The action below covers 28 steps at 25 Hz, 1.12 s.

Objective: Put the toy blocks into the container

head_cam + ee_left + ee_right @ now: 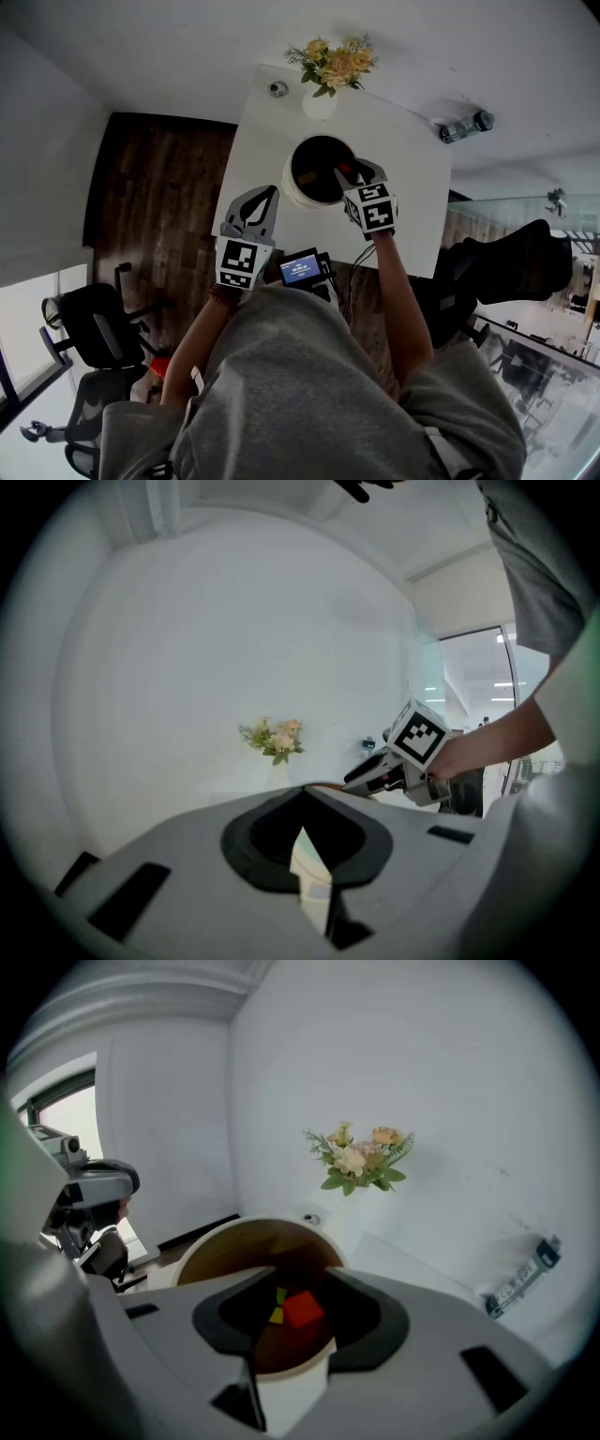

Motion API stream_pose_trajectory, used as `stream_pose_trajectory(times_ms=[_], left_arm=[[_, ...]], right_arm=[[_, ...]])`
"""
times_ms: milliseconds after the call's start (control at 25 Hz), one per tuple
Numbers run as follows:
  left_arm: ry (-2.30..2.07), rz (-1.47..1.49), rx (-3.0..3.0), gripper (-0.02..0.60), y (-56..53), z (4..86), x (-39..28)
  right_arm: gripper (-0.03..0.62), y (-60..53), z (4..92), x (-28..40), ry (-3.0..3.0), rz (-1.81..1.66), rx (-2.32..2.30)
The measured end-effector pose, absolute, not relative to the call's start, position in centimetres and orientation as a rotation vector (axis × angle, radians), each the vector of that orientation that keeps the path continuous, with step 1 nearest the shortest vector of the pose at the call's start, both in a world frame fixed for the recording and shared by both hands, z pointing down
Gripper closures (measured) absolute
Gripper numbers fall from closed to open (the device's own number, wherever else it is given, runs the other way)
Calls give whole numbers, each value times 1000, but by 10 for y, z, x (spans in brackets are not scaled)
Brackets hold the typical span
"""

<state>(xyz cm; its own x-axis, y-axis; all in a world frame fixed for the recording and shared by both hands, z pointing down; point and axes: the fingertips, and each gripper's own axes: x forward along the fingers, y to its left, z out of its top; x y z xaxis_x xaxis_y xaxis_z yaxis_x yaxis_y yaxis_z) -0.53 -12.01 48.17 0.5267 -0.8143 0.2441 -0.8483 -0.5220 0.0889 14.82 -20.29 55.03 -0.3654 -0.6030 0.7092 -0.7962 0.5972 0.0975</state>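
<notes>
A white round container (290,190) with a dark inside stands in the middle of the white table (412,216). My right gripper (350,172) reaches over its right rim and is shut on a red block (302,1309), which hangs above the container's inside (216,1241). A yellow block (276,1316) and a green block (281,1295) lie at the bottom, partly hidden by the left jaw. My left gripper (270,194) hovers to the left of the container, shut and with nothing in it. In the left gripper view the jaws meet (305,794), and the right gripper (356,778) shows beyond them.
A vase of flowers (323,84) stands at the table's far edge, beside a small round object (278,89). A bottle (466,125) lies at the far right corner. A small device with a blue screen (302,269) sits at the near edge. Office chairs (89,328) stand at the left.
</notes>
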Motion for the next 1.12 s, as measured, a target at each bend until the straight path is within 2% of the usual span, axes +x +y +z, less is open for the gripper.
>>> stream_pose_trajectory(times_ms=[400,1120], left_arm=[[-1418,231,2576,575,-118,477,-10],[-1433,53,2778,575,-132,382,-14]], right_arm=[[442,-203,518,149,-2163,299,1191],[514,-156,347,113,-2493,-94,1484]])
